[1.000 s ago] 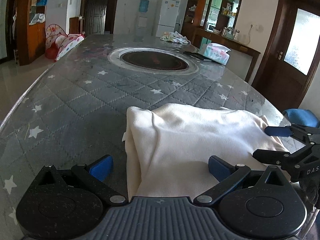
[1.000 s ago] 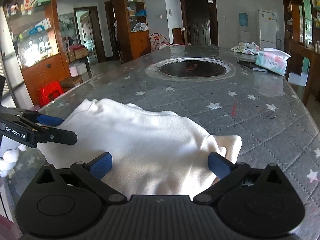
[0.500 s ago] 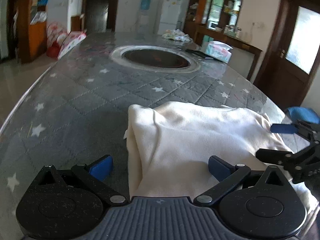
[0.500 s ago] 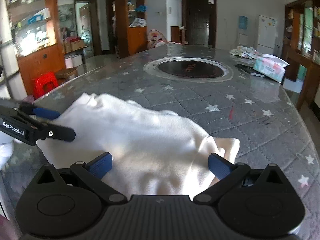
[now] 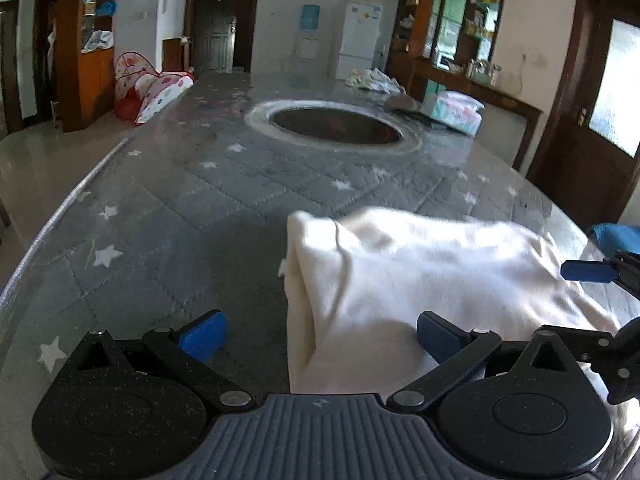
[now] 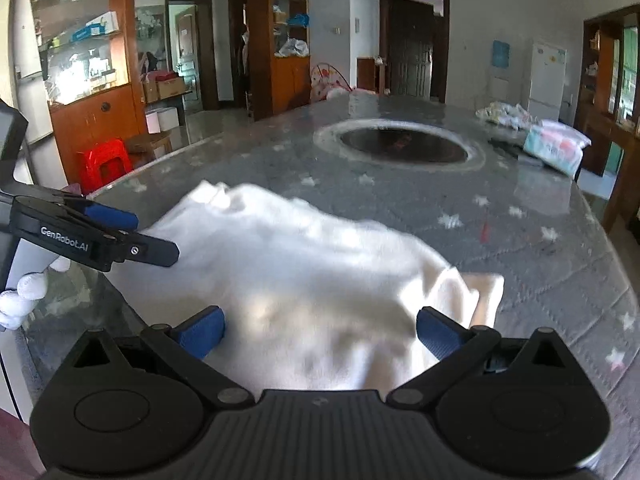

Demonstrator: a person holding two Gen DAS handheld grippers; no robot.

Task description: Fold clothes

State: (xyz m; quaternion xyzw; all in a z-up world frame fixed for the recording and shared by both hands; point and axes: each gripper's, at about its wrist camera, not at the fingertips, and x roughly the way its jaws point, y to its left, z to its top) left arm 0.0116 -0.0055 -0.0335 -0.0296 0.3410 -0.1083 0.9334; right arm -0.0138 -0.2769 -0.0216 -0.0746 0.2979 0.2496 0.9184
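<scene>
A white folded garment point(image 5: 420, 280) lies on the grey star-quilted table point(image 5: 180, 208) near its front edge. My left gripper point(image 5: 320, 334) is open, and the garment's left folded edge runs between its blue pads. At the right edge of the left wrist view, the right gripper point(image 5: 596, 300) hovers at the garment's right end. In the right wrist view the garment point(image 6: 300, 272) fills the middle, and my right gripper point(image 6: 320, 332) is open over its near edge. The left gripper point(image 6: 154, 236) reaches in from the left, held by a white-gloved hand point(image 6: 20, 300).
A round dark recess point(image 5: 336, 126) sits in the table's middle. A tissue pack point(image 5: 456, 110) and a bundle of clothes point(image 5: 372, 80) lie at the far end. A blue object point(image 5: 616, 236) is past the right edge, and a red stool point(image 6: 106, 164) stands on the floor.
Both grippers stay open and have shifted a little. In the left wrist view the right gripper has drifted toward the right edge. The garment now looks motion-blurred.
</scene>
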